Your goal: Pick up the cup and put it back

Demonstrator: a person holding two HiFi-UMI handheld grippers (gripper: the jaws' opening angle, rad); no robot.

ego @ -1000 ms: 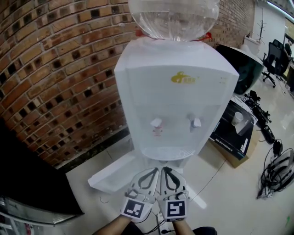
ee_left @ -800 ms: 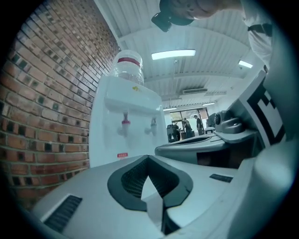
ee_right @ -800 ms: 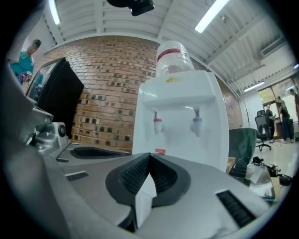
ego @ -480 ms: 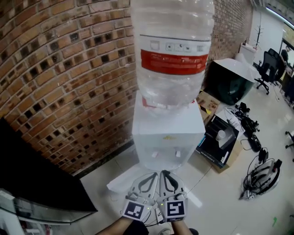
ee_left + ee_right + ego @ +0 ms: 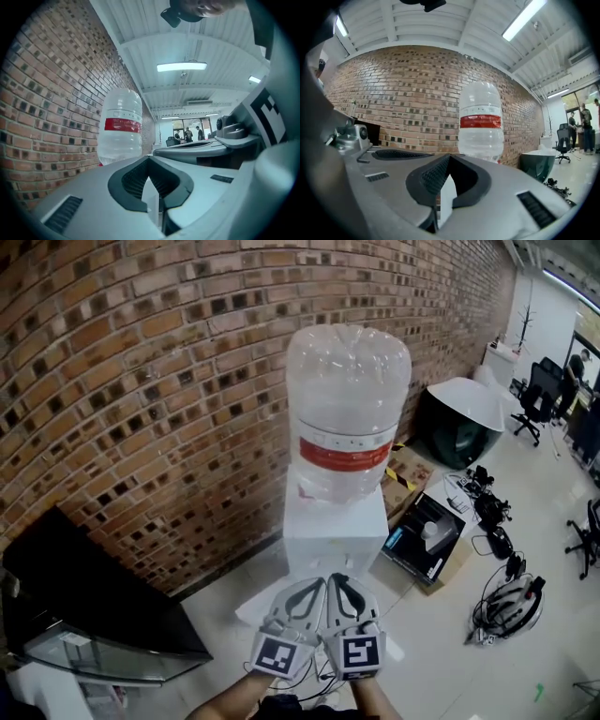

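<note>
the 2 grippers hover side by side, touching, in front of the water dispenser point(image 5: 335, 538). the left gripper point(image 5: 317, 589) is clenched, with nothing between its jaws. the right gripper point(image 5: 339, 587) is clenched and empty too. the cup point(image 5: 432, 532), white, stands on a black box point(image 5: 412, 551) just right of the dispenser, well apart from both grippers. a clear bottle point(image 5: 347, 418) with a red band sits on top of the dispenser, and a brick wall point(image 5: 141, 381) stands behind it.
</note>
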